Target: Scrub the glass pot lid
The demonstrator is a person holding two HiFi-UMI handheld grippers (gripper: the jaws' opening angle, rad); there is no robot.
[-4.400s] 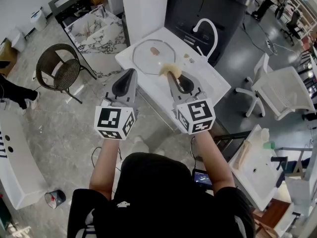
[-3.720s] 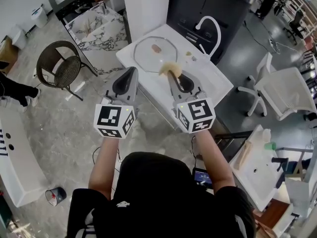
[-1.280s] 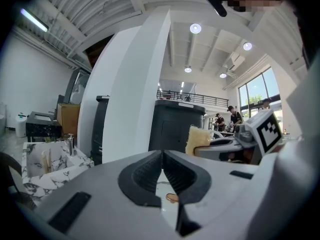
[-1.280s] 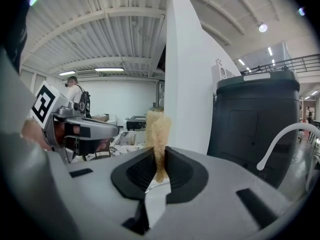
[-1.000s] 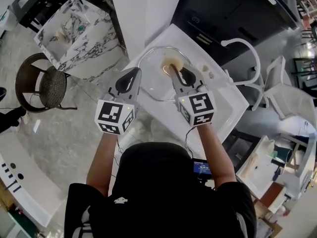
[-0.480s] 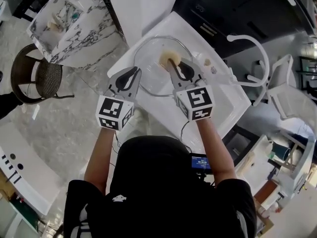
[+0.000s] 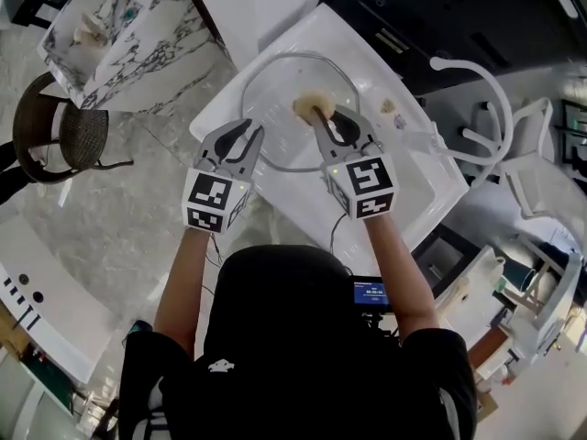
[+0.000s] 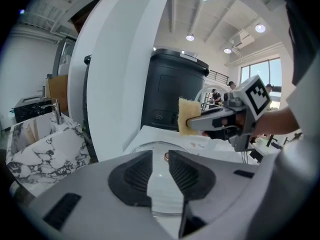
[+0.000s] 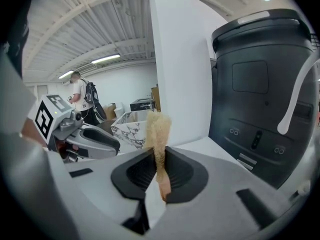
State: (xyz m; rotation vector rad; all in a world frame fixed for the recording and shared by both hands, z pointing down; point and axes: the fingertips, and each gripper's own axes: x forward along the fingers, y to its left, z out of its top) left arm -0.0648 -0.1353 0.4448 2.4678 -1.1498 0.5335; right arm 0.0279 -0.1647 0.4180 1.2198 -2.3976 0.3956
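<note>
The glass pot lid (image 7: 275,85) lies flat on the white counter (image 7: 413,186). The right gripper (image 7: 319,122) pinches a yellow sponge (image 7: 312,108) tight over the lid. The left gripper (image 7: 251,131) is at the lid's near left edge. Its jaws are opening, a little apart, and grip nothing.
</note>
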